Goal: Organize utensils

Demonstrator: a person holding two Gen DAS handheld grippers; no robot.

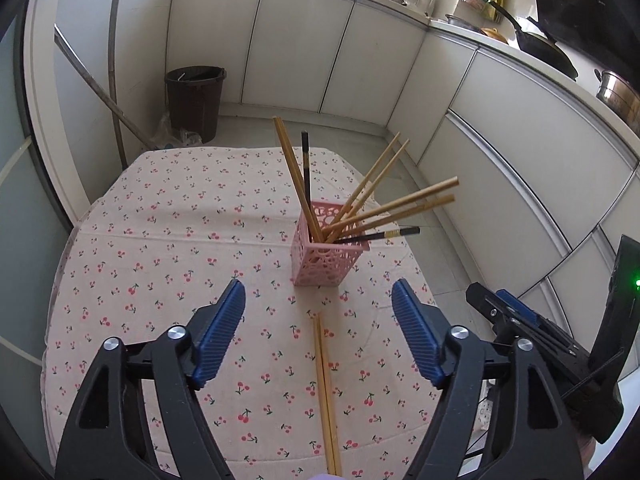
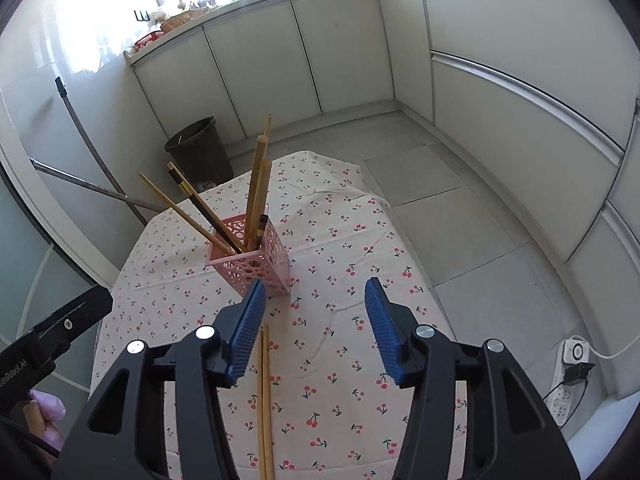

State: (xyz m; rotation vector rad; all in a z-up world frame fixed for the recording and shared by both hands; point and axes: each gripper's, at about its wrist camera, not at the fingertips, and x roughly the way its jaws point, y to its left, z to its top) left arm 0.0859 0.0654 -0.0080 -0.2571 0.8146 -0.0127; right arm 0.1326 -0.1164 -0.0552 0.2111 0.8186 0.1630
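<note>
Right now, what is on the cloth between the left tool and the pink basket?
Only the far tips of two wooden chopsticks lying flat; past them bare cherry cloth runs up to the basket. The left wrist view shows it.

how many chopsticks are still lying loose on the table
2, a wooden pair lying side by side on the cherry-print cloth, in front of the pink holder. Their near ends run out of view.

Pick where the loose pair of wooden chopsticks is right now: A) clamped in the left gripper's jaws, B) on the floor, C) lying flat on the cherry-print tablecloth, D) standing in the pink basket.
C: the pair of wooden chopsticks lies side by side on the cherry-print tablecloth, in front of the pink basket, untouched by either gripper.
</note>
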